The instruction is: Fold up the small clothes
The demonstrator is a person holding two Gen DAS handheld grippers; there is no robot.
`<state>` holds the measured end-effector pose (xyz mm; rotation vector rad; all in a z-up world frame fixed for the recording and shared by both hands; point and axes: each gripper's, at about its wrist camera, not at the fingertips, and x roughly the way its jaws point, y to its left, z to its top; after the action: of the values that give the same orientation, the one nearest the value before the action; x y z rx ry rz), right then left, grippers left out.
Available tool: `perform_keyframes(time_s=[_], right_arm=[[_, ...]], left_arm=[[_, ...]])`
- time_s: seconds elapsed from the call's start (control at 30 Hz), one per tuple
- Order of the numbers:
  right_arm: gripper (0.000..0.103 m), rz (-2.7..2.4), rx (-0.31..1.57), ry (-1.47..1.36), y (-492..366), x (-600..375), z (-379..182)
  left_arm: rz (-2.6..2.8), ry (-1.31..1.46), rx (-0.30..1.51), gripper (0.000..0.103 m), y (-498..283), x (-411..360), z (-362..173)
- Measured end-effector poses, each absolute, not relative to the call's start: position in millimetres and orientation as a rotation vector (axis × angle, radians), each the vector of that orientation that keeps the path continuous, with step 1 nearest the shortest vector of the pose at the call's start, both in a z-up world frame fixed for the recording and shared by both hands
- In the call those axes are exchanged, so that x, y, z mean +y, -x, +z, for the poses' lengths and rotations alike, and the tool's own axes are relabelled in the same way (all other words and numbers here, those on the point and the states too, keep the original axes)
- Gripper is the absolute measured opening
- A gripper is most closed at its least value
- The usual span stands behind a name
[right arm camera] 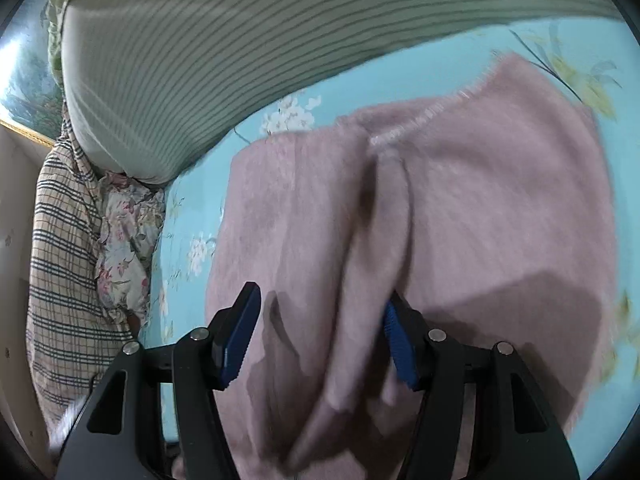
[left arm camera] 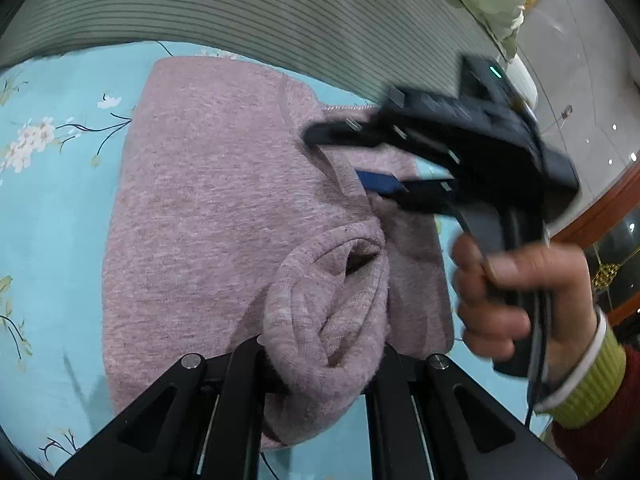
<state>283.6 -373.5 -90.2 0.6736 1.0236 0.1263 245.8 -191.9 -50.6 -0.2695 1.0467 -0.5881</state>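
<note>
On a turquoise floral bedsheet (left arm camera: 52,216), a mauve knit garment (left arm camera: 192,200) lies partly folded, its far edge near a green striped quilt (left arm camera: 280,20). From my left wrist view, the left gripper (left arm camera: 320,364) stands pressed together on a bunched fold of that garment, the cloth bulging up between its black fingers. Across from it, my right gripper (left arm camera: 344,152) hangs over the garment's right side, motion-blurred, with its jaws spread and one blue pad (left arm camera: 380,183) showing. A hand (left arm camera: 516,300) wraps its handle, a yellow-green ribbed cuff (left arm camera: 592,384) and red sleeve behind it. My right wrist view shows the same gripper (right arm camera: 320,340) with its blue pads (right arm camera: 240,340) well apart and a ridge of cloth lying between them; one pad looks to brush the ridge, but neither clamps it. Left of the sheet sit a plaid cloth (right arm camera: 64,248) and a flowered pillow (right arm camera: 124,240).
</note>
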Motion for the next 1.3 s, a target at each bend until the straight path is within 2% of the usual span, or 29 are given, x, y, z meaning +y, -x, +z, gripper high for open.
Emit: perform_keyframes(time_s=[0.07, 0.1, 0.17, 0.47, 0.77, 1.0, 1.1, 1.13, 1.17, 1.2, 1.23, 1.3], right_arm=[[0.061, 0.111, 1.025, -0.640, -297, -372, -90], [0.049, 0.115, 1.029, -0.622, -303, -371, -89], [0.018, 0.133, 1.041, -0.566, -312, -365, -86], [0.017, 0.146, 0.883, -0.458, -275, -398, -16], [0.017, 0.009, 0.938, -0.523, -251, -458, -58], [0.017, 0.041, 0.920, -0.534, -252, -457, -64], [0.024, 0.012, 0.932, -0.521, -249, -457, -65], [0.029, 0.008, 0.931, -0.529, -247, -455, -65], [0.033, -0.006, 0.926, -0.534, -244, -455, -62], [0.044, -0.017, 0.917, -0.533, -239, -456, -58], [0.050, -0.019, 0.905, -0.538, -234, -457, -56], [0.076, -0.022, 0.875, -0.560, -219, -459, -51]], left_arm=[[-0.583, 0.253, 1.053, 0.006, -245, -194, -48], [-0.582, 0.248, 1.055, 0.006, -248, -198, -48], [-0.580, 0.233, 1.055, 0.006, -246, -202, -49], [-0.703, 0.240, 0.988, 0.007, -247, -227, -7], [-0.800, 0.171, 1.048, 0.007, -258, -297, -32], [-0.792, 0.150, 1.085, 0.007, -275, -313, -43], [-0.802, 0.150, 1.096, 0.010, -279, -310, -41], [-0.807, 0.149, 1.103, 0.012, -269, -305, -36], [-0.819, 0.153, 1.118, 0.017, -268, -303, -35], [-0.828, 0.155, 1.123, 0.024, -272, -298, -35], [-0.836, 0.158, 1.124, 0.028, -271, -293, -33], [-0.842, 0.174, 1.115, 0.055, -262, -271, -28]])
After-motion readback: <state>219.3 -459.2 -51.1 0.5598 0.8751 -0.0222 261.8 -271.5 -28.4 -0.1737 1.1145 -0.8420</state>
